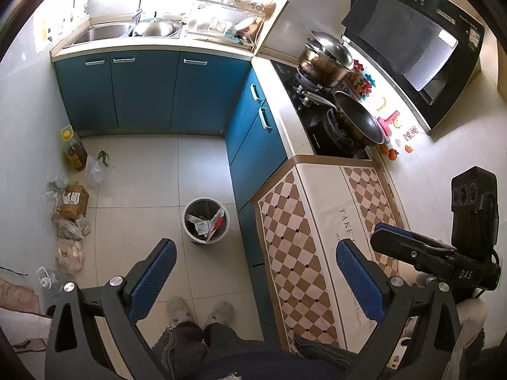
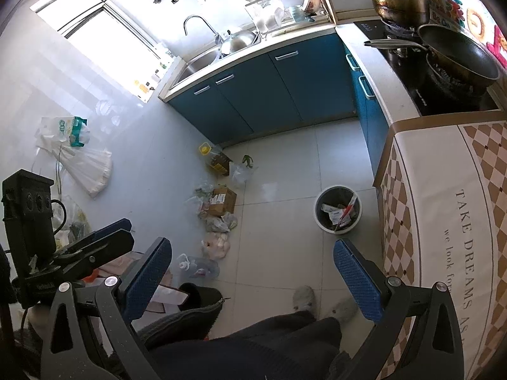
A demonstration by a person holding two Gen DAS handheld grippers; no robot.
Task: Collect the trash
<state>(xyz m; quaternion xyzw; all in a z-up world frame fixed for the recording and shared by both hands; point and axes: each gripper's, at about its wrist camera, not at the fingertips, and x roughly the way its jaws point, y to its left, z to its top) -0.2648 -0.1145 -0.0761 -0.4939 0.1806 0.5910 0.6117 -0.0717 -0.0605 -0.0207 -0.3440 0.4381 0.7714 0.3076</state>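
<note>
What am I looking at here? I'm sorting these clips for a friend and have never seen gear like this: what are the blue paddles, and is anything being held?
No robot here: a person stands in a kitchen with a hand-held two-finger gripper in each hand. Each picture comes from a wide-angle camera on one gripper, looking forward along its blue-padded fingers.

In the left wrist view you see the left gripper, open and empty, with the right one off to its side. In the right wrist view the right gripper is likewise open and empty.

On the floor stands a round trash bin with some paper and wrappers already inside. Along the wall lie a cardboard box, plastic bags, an oil bottle and a clear jug on its side. Nothing is held.
</note>
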